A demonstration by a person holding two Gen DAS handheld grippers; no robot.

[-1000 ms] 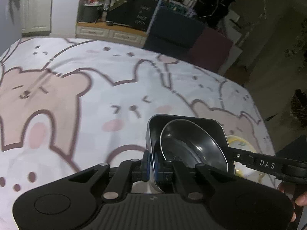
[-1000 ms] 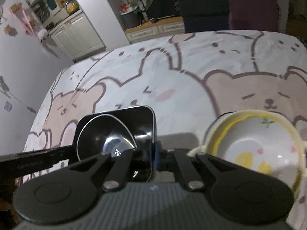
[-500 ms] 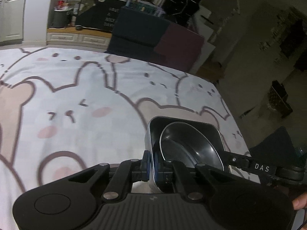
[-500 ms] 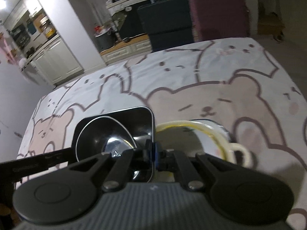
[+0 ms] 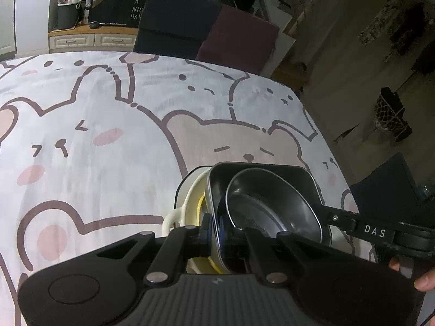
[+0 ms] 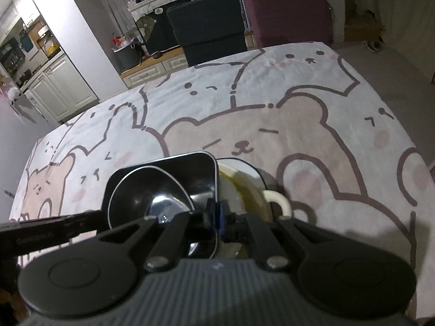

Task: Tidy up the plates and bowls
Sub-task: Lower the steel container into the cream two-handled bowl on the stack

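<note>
Your left gripper (image 5: 217, 233) has its jaws pinching the left wall of the square metal tray (image 5: 304, 176), and your right gripper (image 6: 218, 214) has its jaws pinching the tray's right wall (image 6: 201, 160), so the tray hangs between your two hands. A round metal bowl (image 5: 269, 203) sits tilted inside the tray, its rim leaning against the tray's wall.

Directly under the tray is the cream bowl (image 5: 190, 190) with a yellow band inside and a loop handle on each side; it rests on the desk (image 5: 108, 163), and the tray covers most of its opening. Whether the tray touches the cream bowl's rim cannot be told from these views.

The desk is covered by a white cloth printed with large cartoon bears and rabbits in beige and pink with dark outlines. Apart from the bowls and tray, the cloth carries nothing in view.

Beyond the far edge stand a dark blue chair (image 6: 209, 30) and, just beside it, a maroon chair (image 6: 288, 13). Behind them is a low white cabinet (image 5: 89, 39) with a wooden top, a grey bin (image 5: 68, 13) on it, and a dark sign with white lettering. White kitchen cupboards (image 6: 57, 92) show at the left of the right wrist view. The room is dim.
</note>
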